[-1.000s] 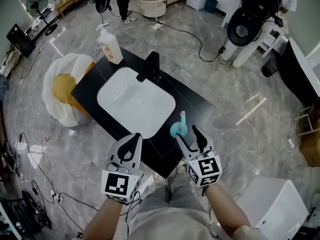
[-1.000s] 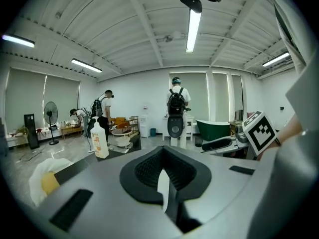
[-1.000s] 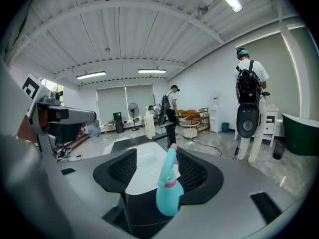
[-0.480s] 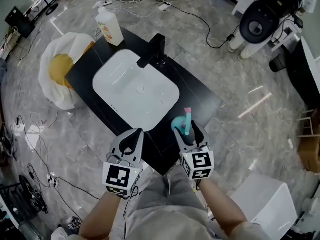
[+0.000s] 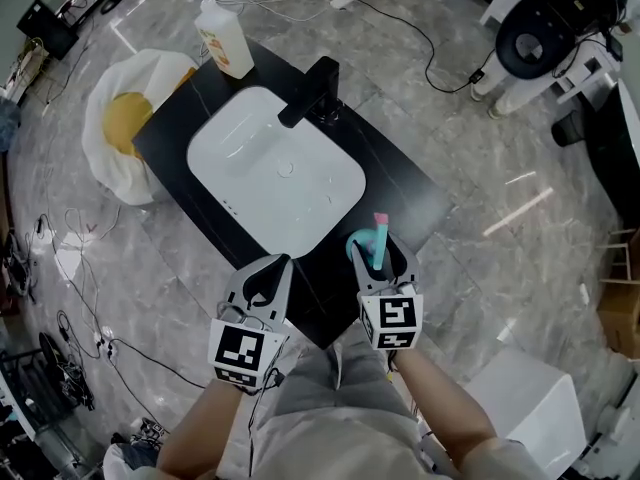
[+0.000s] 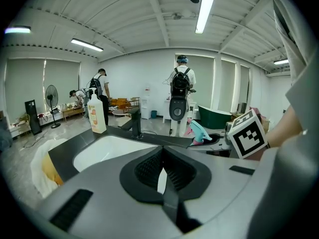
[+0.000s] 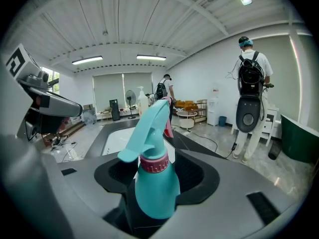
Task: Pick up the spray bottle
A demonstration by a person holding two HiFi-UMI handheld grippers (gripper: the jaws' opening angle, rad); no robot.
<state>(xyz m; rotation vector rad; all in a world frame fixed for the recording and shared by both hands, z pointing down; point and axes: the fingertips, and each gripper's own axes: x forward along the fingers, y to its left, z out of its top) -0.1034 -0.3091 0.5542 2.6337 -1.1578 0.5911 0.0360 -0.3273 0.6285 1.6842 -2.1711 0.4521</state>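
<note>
The teal spray bottle [image 5: 374,242] with a pink collar stands upright near the front right corner of the black counter [image 5: 405,198]. My right gripper [image 5: 379,259] has come around it, one jaw on each side. In the right gripper view the spray bottle [image 7: 154,185] fills the space between the pads, and the jaws are closing; I see no firm press on it. My left gripper [image 5: 267,271] hovers at the counter's front edge, left of the bottle, shut and empty. From the left gripper [image 6: 162,156] view, the spray bottle [image 6: 199,131] shows at the right.
A white sink basin [image 5: 222,133] is set into the counter, with a black faucet [image 5: 310,92] behind it and a white soap bottle [image 5: 224,38] at the far left corner. A white and yellow bag [image 5: 122,133] lies on the floor to the left. Cables run along the floor.
Both grippers have sunk towards the counter. The right gripper has moved forward, so the spray bottle that stood ahead of it is now between its jaws.
</note>
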